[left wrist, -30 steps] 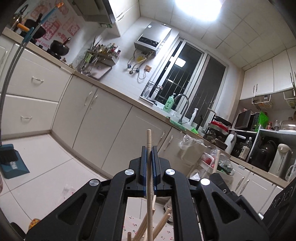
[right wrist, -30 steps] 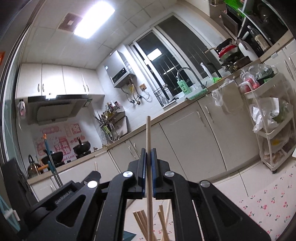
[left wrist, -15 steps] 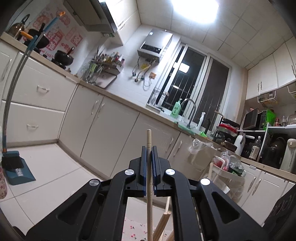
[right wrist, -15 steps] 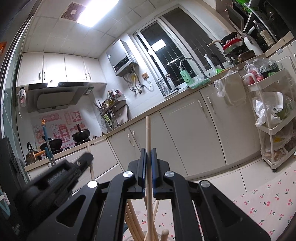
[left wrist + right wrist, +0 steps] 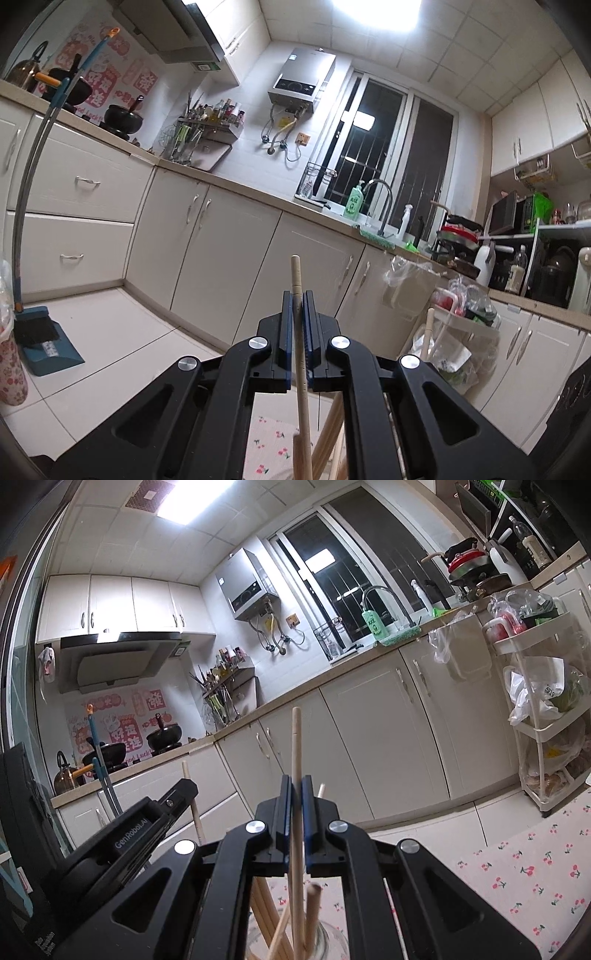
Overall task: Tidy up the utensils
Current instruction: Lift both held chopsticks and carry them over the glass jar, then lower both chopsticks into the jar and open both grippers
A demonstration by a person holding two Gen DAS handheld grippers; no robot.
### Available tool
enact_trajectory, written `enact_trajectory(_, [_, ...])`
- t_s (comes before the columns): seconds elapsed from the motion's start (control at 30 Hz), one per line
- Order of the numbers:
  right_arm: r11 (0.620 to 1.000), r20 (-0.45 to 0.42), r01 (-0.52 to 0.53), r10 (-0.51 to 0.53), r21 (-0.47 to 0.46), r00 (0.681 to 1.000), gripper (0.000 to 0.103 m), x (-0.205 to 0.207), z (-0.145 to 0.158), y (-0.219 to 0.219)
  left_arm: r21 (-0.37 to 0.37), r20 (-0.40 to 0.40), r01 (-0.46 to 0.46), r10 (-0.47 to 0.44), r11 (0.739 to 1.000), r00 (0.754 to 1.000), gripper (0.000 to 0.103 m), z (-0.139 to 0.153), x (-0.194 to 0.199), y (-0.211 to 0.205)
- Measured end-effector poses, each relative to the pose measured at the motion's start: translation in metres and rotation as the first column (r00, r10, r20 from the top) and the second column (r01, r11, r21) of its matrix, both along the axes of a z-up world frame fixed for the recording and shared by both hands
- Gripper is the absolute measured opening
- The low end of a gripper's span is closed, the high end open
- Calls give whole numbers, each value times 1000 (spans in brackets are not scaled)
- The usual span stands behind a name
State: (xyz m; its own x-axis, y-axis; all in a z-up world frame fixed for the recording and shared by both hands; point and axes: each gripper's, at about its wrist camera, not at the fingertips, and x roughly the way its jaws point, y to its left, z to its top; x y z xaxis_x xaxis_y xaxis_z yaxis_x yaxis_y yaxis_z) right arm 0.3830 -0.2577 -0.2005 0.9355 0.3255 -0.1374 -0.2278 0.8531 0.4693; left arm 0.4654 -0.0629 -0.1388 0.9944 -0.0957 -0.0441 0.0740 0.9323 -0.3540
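Note:
My left gripper (image 5: 297,295) is shut on a pale wooden chopstick (image 5: 300,332) that stands upright between the blue pads. Several more chopsticks (image 5: 328,435) lean below it. My right gripper (image 5: 294,780) is shut on another wooden chopstick (image 5: 295,760), also upright. Below it several chopsticks (image 5: 288,919) stand in a clear glass holder (image 5: 332,941) on a cherry-print cloth (image 5: 517,878). The left gripper (image 5: 147,834) with its chopstick shows at the left of the right wrist view.
Cream kitchen cabinets (image 5: 229,258) run under a counter with a sink tap (image 5: 380,206). A white trolley (image 5: 539,738) with bags stands at the right. A blue dustpan and broom (image 5: 40,339) lean at the left.
Both grippers have tilted and shifted with their chopsticks held. The left gripper has come further into the right wrist view, and the glass holder now shows below the right gripper.

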Motion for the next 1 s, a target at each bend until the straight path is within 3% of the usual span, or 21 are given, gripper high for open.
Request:
enact_trajectory(0.3, [1000, -8, -7, 7, -12, 1000, 7, -13, 4, -4, 71, -41, 33, -30, 997, 999, 5, -3, -18, -3])
enact_trajectory(0.47, [999, -15, -25, 24, -34, 1000, 7, -20, 8, -1, 155, -89, 100, -87, 983, 992, 6, -3, -29, -3])
enact_trajectory(0.53, [998, -17, -38, 37, -53, 999, 7, -24, 9, 2, 182, -93, 115, -100, 977, 991, 10, -1, -35, -2])
enact_trajectory(0.67, [993, -38, -74, 70, -95, 997, 7, -29, 11, 9, 215, -105, 128, -107, 968, 989, 26, 4, -49, 5])
enact_trajectory(0.73, [992, -49, -80, 76, -100, 996, 16, -34, 14, 8, 222, -106, 124, -103, 967, 989, 29, 7, -54, 10])
enact_trajectory(0.87, [996, -26, -63, 62, -64, 998, 26, -41, 39, -9, 227, -107, 97, -75, 969, 991, 38, 7, -66, 25])
enact_trajectory(0.9, [996, -26, -64, 63, -58, 998, 35, -39, 46, -14, 222, -109, 89, -66, 971, 992, 39, 6, -67, 30])
enact_trajectory(1.0, [986, -109, -168, 165, -17, 980, 52, 4, 71, -32, 187, -128, 65, -41, 980, 991, 46, 2, -65, 43])
